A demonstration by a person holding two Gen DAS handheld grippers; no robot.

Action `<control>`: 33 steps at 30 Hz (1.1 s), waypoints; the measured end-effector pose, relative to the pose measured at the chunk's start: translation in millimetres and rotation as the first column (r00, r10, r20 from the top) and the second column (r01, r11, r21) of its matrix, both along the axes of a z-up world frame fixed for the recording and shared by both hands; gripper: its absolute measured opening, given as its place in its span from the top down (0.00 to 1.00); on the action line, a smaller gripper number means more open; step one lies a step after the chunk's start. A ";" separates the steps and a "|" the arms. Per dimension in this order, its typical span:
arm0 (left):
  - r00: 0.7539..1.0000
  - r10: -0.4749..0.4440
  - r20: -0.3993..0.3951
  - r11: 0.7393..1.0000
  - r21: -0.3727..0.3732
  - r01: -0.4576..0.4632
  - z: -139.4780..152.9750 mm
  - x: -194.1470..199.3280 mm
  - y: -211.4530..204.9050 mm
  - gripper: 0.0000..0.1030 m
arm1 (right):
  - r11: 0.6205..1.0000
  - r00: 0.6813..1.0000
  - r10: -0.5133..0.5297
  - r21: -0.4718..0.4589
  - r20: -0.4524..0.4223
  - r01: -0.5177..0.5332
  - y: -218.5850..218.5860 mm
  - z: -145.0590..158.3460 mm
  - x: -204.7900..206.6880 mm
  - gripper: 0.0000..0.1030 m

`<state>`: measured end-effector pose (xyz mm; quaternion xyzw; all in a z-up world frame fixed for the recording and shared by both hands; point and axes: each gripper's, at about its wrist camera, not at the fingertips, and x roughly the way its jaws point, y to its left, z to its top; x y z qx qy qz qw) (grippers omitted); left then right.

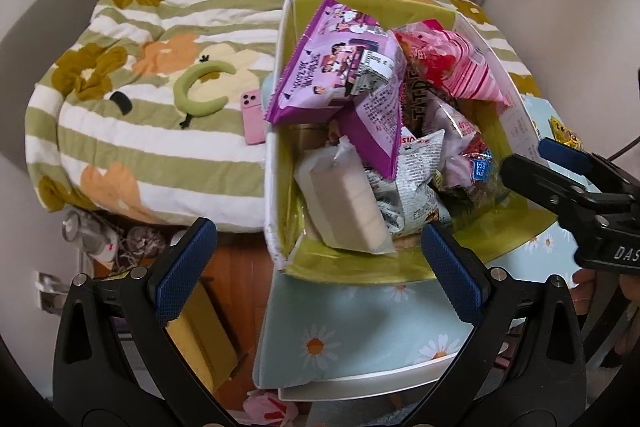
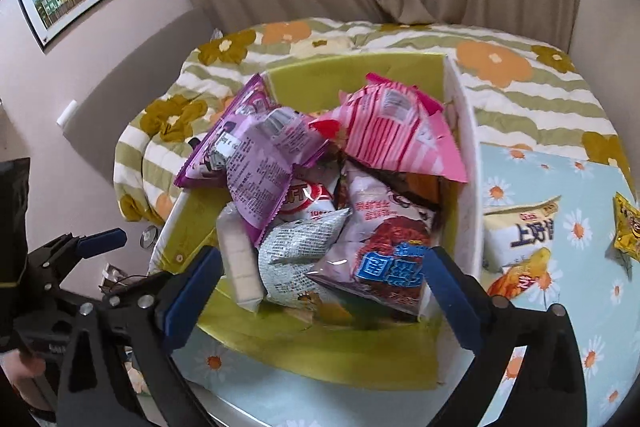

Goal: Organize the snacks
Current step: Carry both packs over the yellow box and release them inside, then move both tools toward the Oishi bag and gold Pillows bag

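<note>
An open box [image 1: 276, 155] with green lining stands on the table, piled with snack packets. On top lie a purple packet [image 1: 336, 67] and a pink striped packet [image 1: 460, 67]. Lower down are a white block pack [image 1: 344, 195] and a grey printed packet [image 1: 404, 195]. My left gripper [image 1: 320, 269] is open over the box's near left corner with nothing between its pads. My right gripper [image 2: 322, 291] is open above the box's near edge, just over a packet with a blue label [image 2: 384, 251], and holds nothing. The pink striped packet [image 2: 392, 135] and purple packet [image 2: 248, 155] show here too.
A white-and-yellow chips bag [image 2: 520, 239] and a yellow packet [image 2: 628, 227] lie on the daisy tablecloth [image 2: 580, 307] right of the box. Behind is a bed with a striped floral quilt [image 1: 140, 147], a pink phone [image 1: 253, 117] and a green curved cushion [image 1: 200, 87]. Clutter covers the floor at lower left.
</note>
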<state>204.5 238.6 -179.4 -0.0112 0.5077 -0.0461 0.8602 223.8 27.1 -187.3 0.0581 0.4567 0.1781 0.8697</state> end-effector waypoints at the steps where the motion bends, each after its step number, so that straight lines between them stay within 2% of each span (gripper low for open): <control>1: 1.000 0.001 0.004 1.000 0.000 -0.001 2.0 -0.6 0.2 0.02 | 1.000 1.000 -0.004 -0.006 0.005 0.004 -2.1 2.1 -1.9 0.02; 10: 0.997 -0.034 0.072 0.999 -0.005 0.034 33.5 -12.4 -15.6 0.02 | 0.999 0.994 -0.044 -0.011 0.095 0.045 -28.1 35.0 -30.8 0.02; 15: 0.987 -0.093 0.135 0.995 -0.028 0.097 53.8 -16.3 -41.2 0.02 | 0.991 0.982 -0.131 -0.022 0.137 0.135 -59.6 54.5 -48.1 0.02; 24: 0.957 -0.224 0.185 0.968 -0.068 0.240 73.3 -15.8 -109.0 0.02 | 0.934 0.928 -0.324 -0.094 0.183 0.345 -131.3 78.0 -86.2 0.02; 27: 0.950 -0.253 0.183 0.961 -0.069 0.269 72.5 -15.7 -135.0 0.02 | 0.907 0.907 -0.375 -0.128 0.190 0.401 -157.0 79.6 -92.8 0.02; 33: 0.947 -0.264 0.182 0.960 -0.042 0.275 67.7 -11.0 -189.1 0.02 | 0.883 0.887 -0.424 -0.135 0.184 0.450 -216.4 72.1 -92.1 0.02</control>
